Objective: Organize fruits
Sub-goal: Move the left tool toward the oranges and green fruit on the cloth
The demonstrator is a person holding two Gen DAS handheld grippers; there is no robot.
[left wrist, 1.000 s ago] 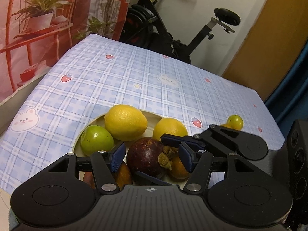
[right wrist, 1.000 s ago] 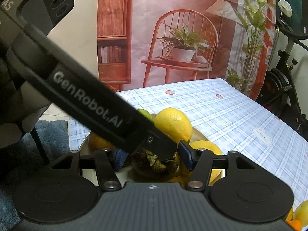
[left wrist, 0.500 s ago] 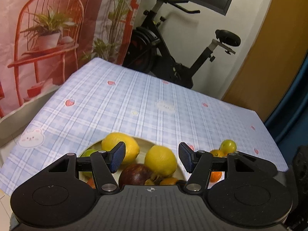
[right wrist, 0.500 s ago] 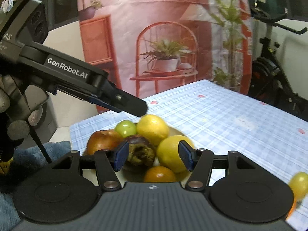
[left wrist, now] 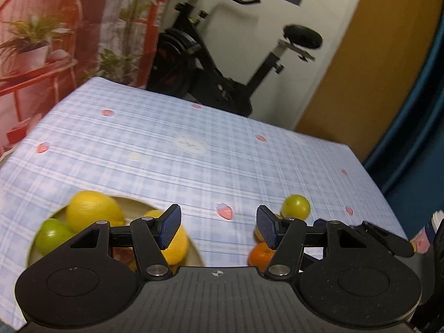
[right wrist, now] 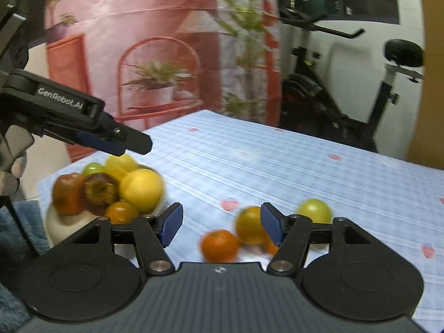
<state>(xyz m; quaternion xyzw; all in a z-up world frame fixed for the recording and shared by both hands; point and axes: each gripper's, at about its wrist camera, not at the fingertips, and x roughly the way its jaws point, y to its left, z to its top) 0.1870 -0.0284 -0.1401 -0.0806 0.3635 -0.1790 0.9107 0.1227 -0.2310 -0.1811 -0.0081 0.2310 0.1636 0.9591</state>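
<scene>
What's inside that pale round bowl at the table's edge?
The pale round bowl holds two yellow lemons, a green fruit, a dark purple mangosteen, a reddish-brown fruit and a small orange. Anything beneath the pile is hidden.

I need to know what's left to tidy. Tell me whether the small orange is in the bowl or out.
Out. The small orange lies on the tablecloth, apart from the bowl, beside two loose yellow-green fruits.

1. Our left gripper (left wrist: 218, 226) tilts downward, its blue-padded fingers (left wrist: 169, 226) spread apart with nothing between them.
2. Our right gripper (right wrist: 221, 228) also tilts downward; its jaws have just been opening and grip nothing.
3. From the right wrist view, our left gripper (right wrist: 122, 142) reaches in from the left, raised, its fingertips empty.
4. A gloved hand (right wrist: 12, 166) holds its handle at the frame's left edge.
</scene>
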